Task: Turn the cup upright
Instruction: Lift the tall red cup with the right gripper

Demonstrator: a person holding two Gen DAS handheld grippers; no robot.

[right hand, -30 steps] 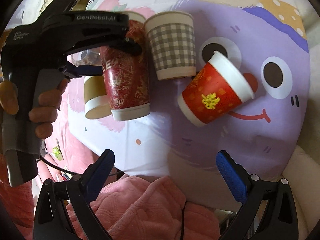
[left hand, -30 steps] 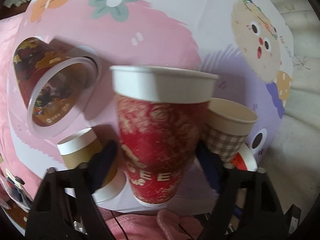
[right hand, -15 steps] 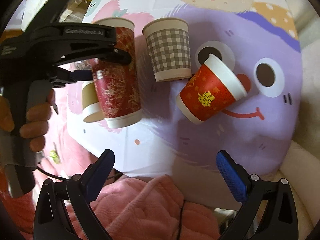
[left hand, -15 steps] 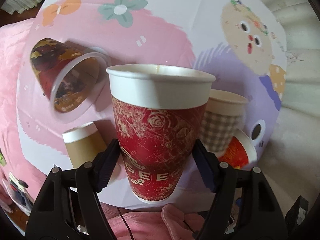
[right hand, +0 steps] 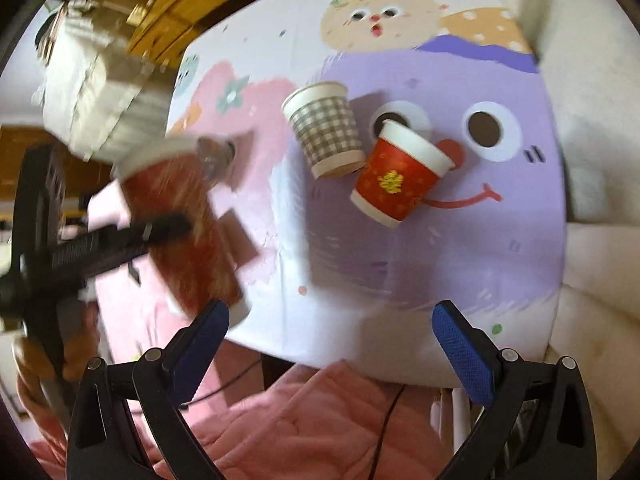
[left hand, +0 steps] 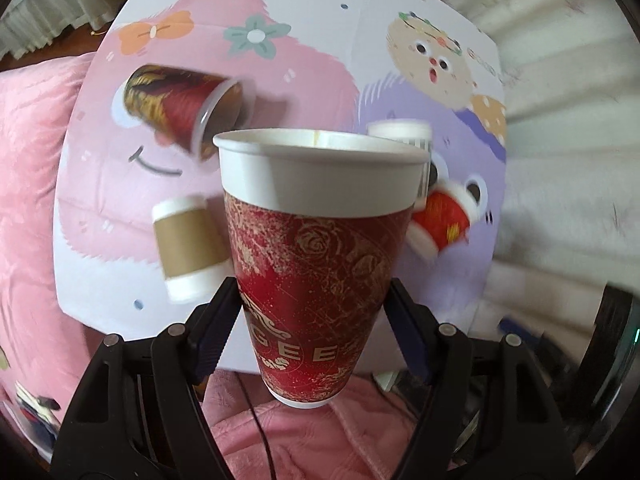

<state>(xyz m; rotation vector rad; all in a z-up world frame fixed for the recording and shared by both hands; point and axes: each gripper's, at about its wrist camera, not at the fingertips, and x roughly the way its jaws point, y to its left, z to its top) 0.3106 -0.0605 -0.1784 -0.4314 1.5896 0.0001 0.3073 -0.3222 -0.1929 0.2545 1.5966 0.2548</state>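
My left gripper (left hand: pixel 314 322) is shut on a tall red paper cup (left hand: pixel 316 248) with gold print and a white rim. It holds the cup mouth-up, lifted well above the table (left hand: pixel 320 32). The right wrist view shows the same cup (right hand: pixel 180 224), blurred, at the left above the table's edge. My right gripper (right hand: pixel 330 330) is open and empty, over the table's near edge. A small red cup (right hand: pixel 400 178) lies on its side beyond it.
A checked cup (right hand: pixel 326 128) stands upright next to the small red cup. A brown cup (left hand: pixel 186 246) and a dark patterned cup (left hand: pixel 184 106) lie on their sides on the cartoon-print cloth. A pink blanket (right hand: pixel 304 420) lies below the near edge.
My left gripper has lifted the tall red cup higher and drawn it back toward the near edge. The right gripper has pulled back and stays open.
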